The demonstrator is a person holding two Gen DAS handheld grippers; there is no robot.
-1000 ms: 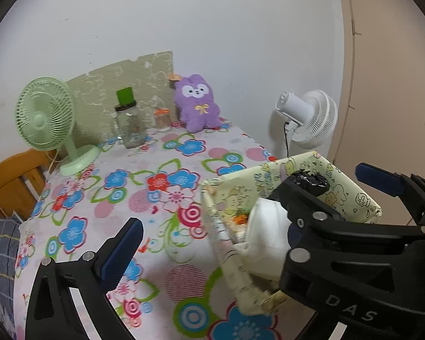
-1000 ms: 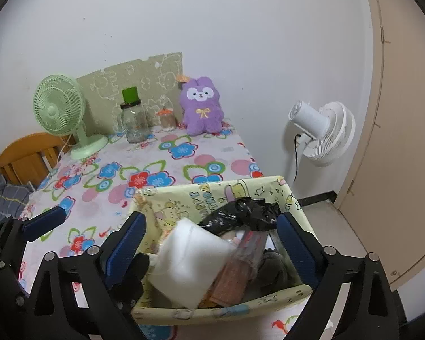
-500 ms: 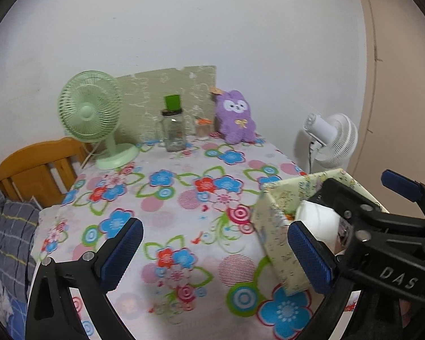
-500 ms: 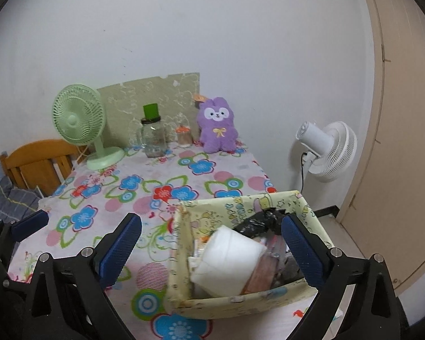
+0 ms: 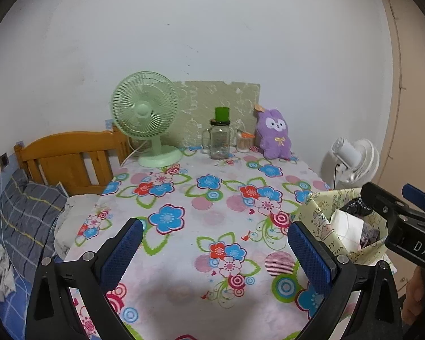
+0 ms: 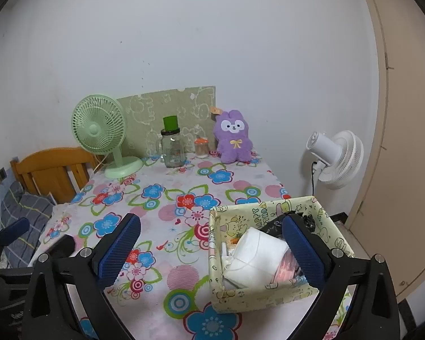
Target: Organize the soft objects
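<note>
A pale yellow cartoon-print fabric box (image 6: pixel 269 297) stands on the flowered tablecloth near the table's front right corner. It holds a white roll (image 6: pixel 255 255), a black plastic bag (image 6: pixel 272 223) and a pinkish packet. My right gripper (image 6: pixel 211 221) hangs open above the table, its right finger over the box and nothing between the pads. My left gripper (image 5: pixel 214 226) is open over bare cloth, left of the box (image 5: pixel 317 218). A purple plush bunny (image 6: pixel 233 136) sits upright at the table's far edge, against the wall.
At the back stand a green desk fan (image 6: pixel 99 124), a glass jar with a green lid (image 6: pixel 172 150), a small orange-lidded jar (image 6: pixel 201 147) and a green patterned board. A white floor fan (image 6: pixel 337 158) is right of the table. A wooden headboard (image 5: pixel 68 158) and plaid bedding lie left.
Both grippers have drawn back and risen from the box. The left one swung left, from beside the box to over bare cloth. The right gripper's jaws spread slightly wider.
</note>
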